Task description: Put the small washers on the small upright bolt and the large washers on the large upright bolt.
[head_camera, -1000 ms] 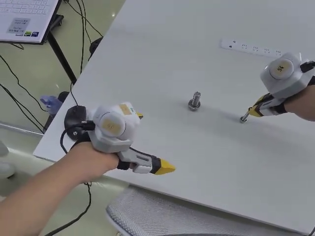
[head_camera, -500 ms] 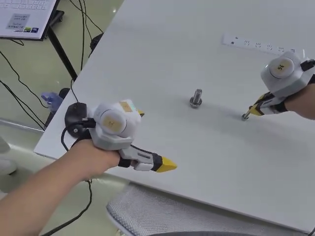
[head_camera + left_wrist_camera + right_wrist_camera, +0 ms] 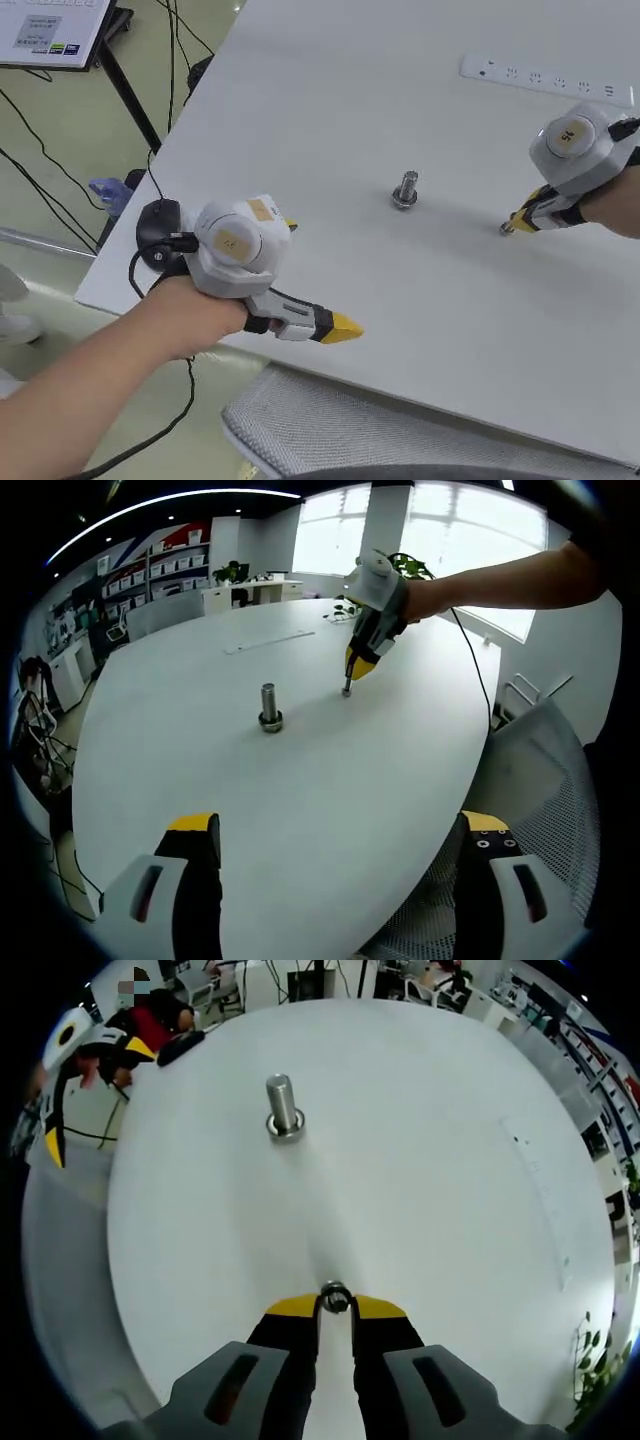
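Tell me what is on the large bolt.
A metal ring sits at the foot of the large bolt; its top is bare. How many washers that is, I cannot tell.

The left gripper (image 3: pixel 316 276) is showing a rounded white housing topped with a round tan disc and a small tan label, a black-and-white neck, and yellow-tipped jaws. A black cable (image 3: pixel 131 278) is trailing from its left side. The right gripper (image 3: pixel 513 227) is showing the same white shell and yellow tips on black jaws; its disc is carrying a dark marking too small to read.
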`<state>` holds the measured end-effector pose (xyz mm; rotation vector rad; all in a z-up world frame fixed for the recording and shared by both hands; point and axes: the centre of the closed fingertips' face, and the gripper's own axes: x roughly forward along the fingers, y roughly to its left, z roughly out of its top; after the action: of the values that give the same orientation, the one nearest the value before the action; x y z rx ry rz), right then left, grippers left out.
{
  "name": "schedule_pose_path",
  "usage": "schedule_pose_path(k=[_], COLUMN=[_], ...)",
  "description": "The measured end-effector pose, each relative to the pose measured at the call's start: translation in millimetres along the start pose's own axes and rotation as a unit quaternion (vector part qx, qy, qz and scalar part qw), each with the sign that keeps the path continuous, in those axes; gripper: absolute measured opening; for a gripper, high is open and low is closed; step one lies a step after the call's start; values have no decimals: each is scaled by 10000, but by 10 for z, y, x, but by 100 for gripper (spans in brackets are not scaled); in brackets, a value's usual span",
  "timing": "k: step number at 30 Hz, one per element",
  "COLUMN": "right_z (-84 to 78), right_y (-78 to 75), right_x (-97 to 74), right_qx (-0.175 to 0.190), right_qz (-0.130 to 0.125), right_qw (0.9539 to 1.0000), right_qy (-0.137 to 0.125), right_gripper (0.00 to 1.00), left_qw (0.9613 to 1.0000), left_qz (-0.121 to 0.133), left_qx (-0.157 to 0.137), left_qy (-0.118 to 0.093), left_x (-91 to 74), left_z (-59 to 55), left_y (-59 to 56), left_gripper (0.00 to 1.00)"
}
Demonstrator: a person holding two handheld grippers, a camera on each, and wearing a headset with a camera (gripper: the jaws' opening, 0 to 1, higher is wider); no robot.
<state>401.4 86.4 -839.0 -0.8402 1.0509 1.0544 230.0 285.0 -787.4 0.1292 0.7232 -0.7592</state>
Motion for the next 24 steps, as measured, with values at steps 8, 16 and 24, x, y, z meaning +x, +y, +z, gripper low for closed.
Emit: schedule_pose_path(k=[8,16,24], right_z=[-51,-78,-61], right_y=[-3,10,13], right_x=[125,195,236], right_qx=[-4,-52,-102], right_qz=[61,78,86], right_qw=[10000,9999,9998], right_qy=[69,133,124], right_gripper=[13,13,13], left_qw=[10000,10000,10000], left_qz=[-10,-11,13], left_qx=[0,-5,25], left_qy=[13,5,-17], left_x=[-13,-18,-36], left_z=[-2,16,50], left_y=[-26,-12,-3], left_gripper=[96,95,95])
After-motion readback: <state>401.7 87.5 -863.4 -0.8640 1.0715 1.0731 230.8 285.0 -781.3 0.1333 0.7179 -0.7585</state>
